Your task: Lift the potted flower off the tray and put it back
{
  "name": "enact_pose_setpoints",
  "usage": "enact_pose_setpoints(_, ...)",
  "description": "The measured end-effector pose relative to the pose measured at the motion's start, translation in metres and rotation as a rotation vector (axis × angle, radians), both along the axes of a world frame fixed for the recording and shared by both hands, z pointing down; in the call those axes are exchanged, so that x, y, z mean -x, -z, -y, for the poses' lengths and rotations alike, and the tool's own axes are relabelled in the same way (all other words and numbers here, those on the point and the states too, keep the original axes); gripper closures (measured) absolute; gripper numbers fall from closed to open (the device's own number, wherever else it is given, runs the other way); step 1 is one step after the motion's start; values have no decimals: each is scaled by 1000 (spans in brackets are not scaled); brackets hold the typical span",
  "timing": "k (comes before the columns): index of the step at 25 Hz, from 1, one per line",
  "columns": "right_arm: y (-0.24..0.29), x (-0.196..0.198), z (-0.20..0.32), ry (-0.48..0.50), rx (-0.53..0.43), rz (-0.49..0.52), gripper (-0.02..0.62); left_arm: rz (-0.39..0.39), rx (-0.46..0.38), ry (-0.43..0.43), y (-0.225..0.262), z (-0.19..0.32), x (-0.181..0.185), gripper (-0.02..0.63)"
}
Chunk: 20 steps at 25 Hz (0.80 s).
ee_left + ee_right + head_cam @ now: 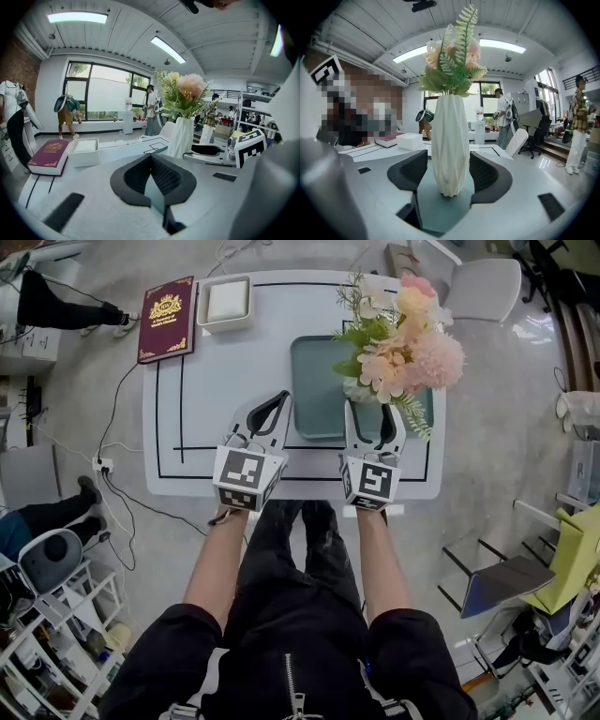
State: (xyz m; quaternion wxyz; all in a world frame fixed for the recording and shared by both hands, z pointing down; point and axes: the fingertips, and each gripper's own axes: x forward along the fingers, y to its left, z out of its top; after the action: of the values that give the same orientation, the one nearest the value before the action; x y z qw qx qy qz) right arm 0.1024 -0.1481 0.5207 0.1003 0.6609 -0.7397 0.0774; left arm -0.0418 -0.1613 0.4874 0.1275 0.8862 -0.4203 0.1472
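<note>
The potted flower (403, 348) is standing upright on the right part of the green tray (314, 381), which is lying on the white surface (202, 390). The right hand-held gripper (374, 414) is grasping it. In the right gripper view the two jaws are closing in on either side of the white ribbed vase (450, 140) along its lower half, while the vase's base is resting on the tray. The left hand-held gripper (280, 399) is clenched with nothing inside. Its jaws are meeting at the tips, just beside the tray's left edge. A dark red book (167, 319) and a white box (225, 302) are lying side by side at the far left corner of the surface, well apart from both grippers.
</note>
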Motion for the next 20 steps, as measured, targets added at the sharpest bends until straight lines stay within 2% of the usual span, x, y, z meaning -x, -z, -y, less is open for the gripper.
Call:
enact_pose_setpoints(4,1,0,-21,-10,56,20,333,-4,13,7,0,-1,-2,603)
enact_pose_setpoints(7,1,7,-38,-2,116,10,503,-5,19,3,3,-4,-4,603)
enact_pose_setpoints(9,4,13,-47,16,150,24,559,-3,18,-1,5,-7,-5,603)
enact_pose_setpoints(14,17,22,-65,73,217,61,589,-6,18,3,15,-18,-9,603)
enact_pose_setpoints(20,55,26,-72,101,191,72,589,-13,11,-13,23,-32,-13,603)
